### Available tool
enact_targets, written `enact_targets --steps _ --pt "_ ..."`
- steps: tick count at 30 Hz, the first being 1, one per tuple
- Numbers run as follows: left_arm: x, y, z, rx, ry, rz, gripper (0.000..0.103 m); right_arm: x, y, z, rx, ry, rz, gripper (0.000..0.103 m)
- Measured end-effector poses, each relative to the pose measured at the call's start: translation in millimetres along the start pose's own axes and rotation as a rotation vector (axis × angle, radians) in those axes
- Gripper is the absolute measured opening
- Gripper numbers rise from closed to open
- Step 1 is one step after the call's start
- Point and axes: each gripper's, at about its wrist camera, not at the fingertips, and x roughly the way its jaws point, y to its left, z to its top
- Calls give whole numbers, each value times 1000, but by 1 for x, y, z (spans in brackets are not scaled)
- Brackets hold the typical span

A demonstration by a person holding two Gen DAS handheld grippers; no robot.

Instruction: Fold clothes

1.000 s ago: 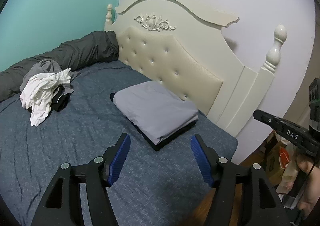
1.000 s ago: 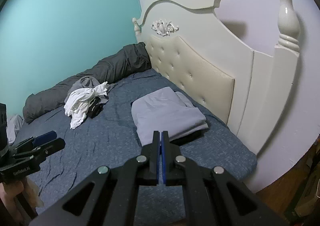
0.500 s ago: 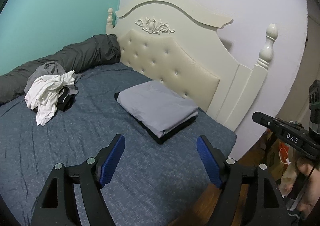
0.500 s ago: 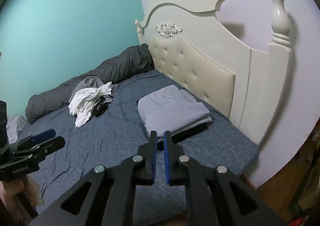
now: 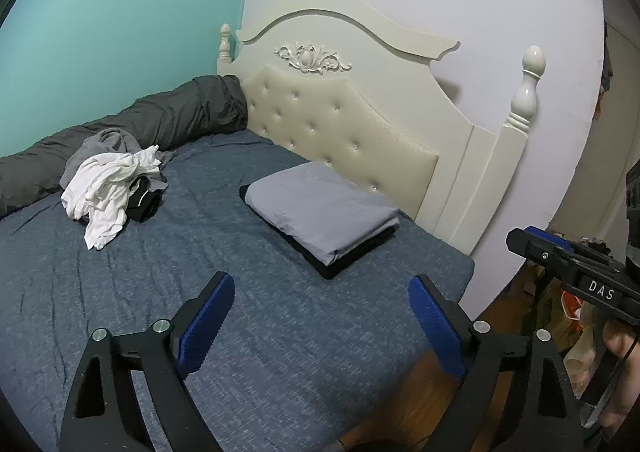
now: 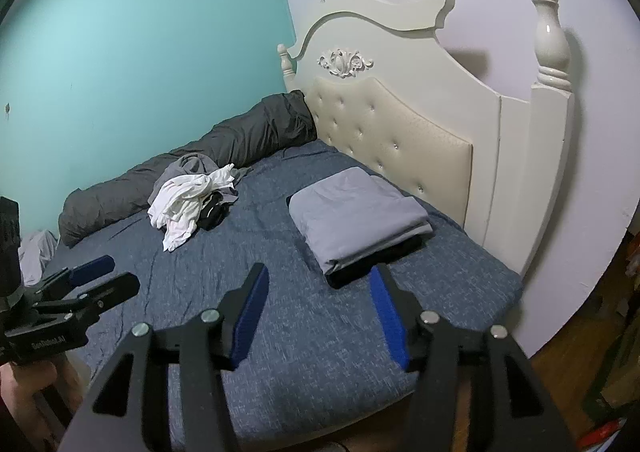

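**One stack folded, one heap still loose**

On the bed [image 5: 120, 312], a grey garment [image 5: 320, 212] lies folded flat on top of a folded black one [image 5: 352, 260], just in front of the headboard [image 5: 340, 124]. Well apart from that stack, near the rolled dark duvet [image 5: 160, 116], a crumpled heap of clothes [image 5: 112, 188] lies unfolded: white and grey pieces with something black beneath. Judging by this, part of the folding is done and the heap is left.

The left gripper [image 5: 316, 316] hovers over the near edge of the bed with its fingers spread wide, holding and touching nothing. The right gripper [image 6: 318, 312] is also spread, somewhat less widely, and empty, pointing toward the folded stack.
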Motion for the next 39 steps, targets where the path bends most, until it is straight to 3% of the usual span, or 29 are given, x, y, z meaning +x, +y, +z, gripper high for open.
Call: enact_targets --steps 6,13,19,25,39 --pt "-7 3 -5 -3 -4 -1 100 -3 7 -4 9 -5 -12 65" --pt "-10 8 -9 -15 -3 11 103 -5 8 -11 17 -14 -46 87" --pt "-13 11 -11 -24 -9 19 103 -6 8 -18 22 -11 -50 99" --pt "-15 11 -14 -18 -14 42 103 -11 9 -27 25 -15 -51 102" --pt "-22 8 -25 -27 -4 3 103 -12 9 -39 29 -11 -54 102"
